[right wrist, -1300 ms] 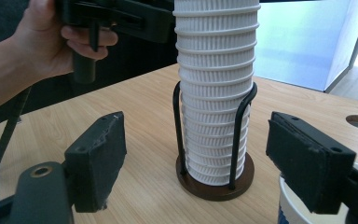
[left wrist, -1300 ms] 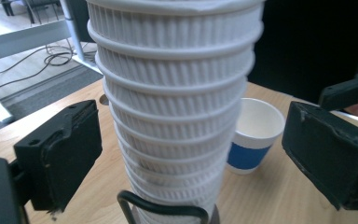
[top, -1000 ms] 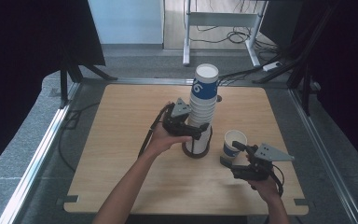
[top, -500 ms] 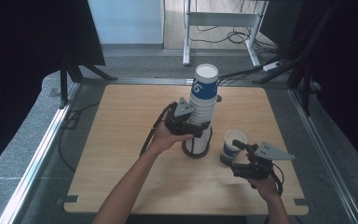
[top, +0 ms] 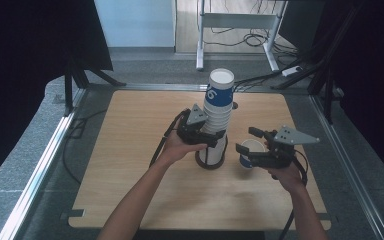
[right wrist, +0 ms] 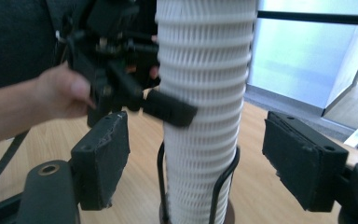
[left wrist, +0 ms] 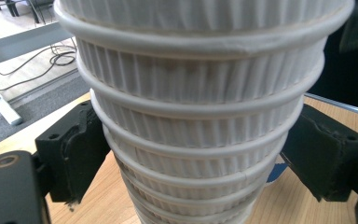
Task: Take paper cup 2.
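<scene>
Near the middle of the wooden surface (top: pixel 130 150) there's one tall stack of white ribbed paper cups (top: pixel 216 117), sitting upright in a black wire holder (top: pixel 210 161), with a blue-printed cup at the very top. I can't count the cups properly; the left gripper view has roughly eight rims before the stack gets cut off top and bottom. The left gripper (top: pixel 203 134) is clamped around the stack about halfway up, one black pad on each side pressing the ribbed wall, and its jaws have just been closing onto it. One single loose cup (top: pixel 250 152), white inside and blue outside, sits just right of the holder. The right gripper (top: pixel 246 141) has that cup between its jaws, which have just been closing, but the high view is too small to tell if the pads actually touch it. In the right gripper view, the pads stand apart on either side of the big stack farther off, and the loose cup isn't clearly readable there. Two grippers, two hands, one holder.
</scene>
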A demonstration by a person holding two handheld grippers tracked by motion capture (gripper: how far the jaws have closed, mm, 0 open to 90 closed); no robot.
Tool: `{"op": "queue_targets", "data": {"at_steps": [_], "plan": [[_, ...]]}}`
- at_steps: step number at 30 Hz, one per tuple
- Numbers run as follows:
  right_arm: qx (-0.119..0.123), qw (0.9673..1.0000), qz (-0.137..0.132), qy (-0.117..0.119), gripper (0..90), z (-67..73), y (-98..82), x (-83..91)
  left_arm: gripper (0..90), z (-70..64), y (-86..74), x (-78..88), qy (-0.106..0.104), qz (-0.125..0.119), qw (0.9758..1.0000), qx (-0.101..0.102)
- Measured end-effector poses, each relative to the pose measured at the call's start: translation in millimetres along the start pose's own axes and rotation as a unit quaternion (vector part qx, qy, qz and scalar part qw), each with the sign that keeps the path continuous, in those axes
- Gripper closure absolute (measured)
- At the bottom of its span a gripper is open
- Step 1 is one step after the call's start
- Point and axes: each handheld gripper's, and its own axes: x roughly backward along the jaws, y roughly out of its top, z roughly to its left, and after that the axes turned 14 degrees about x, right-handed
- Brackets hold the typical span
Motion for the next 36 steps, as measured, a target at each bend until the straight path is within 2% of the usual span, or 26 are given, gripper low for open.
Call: {"op": "queue_targets", "data": {"at_steps": [8,12,24,36], "plan": [[0.005,0.9998,-0.015,0.009,22.4,-20.9,37.6,-3.2,12.4,-0.7,0.4,0.0,-0.001,0.002,1.0,0.003],[0.018,0.9997,-0.011,0.014,21.9,-26.0,55.9,-8.0,12.4,-0.8,0.4,0.6,0.001,0.003,1.0,0.002],[0.03,0.9988,-0.015,0.035,19.7,-39.7,102.0,-28.5,12.4,-1.8,0.5,0.2,0.003,0.002,1.0,0.004],[0.029,0.9986,-0.005,0.044,17.2,-44.3,121.9,-57.8,12.4,-2.3,1.1,0.6,0.003,0.004,1.0,0.004]]}}
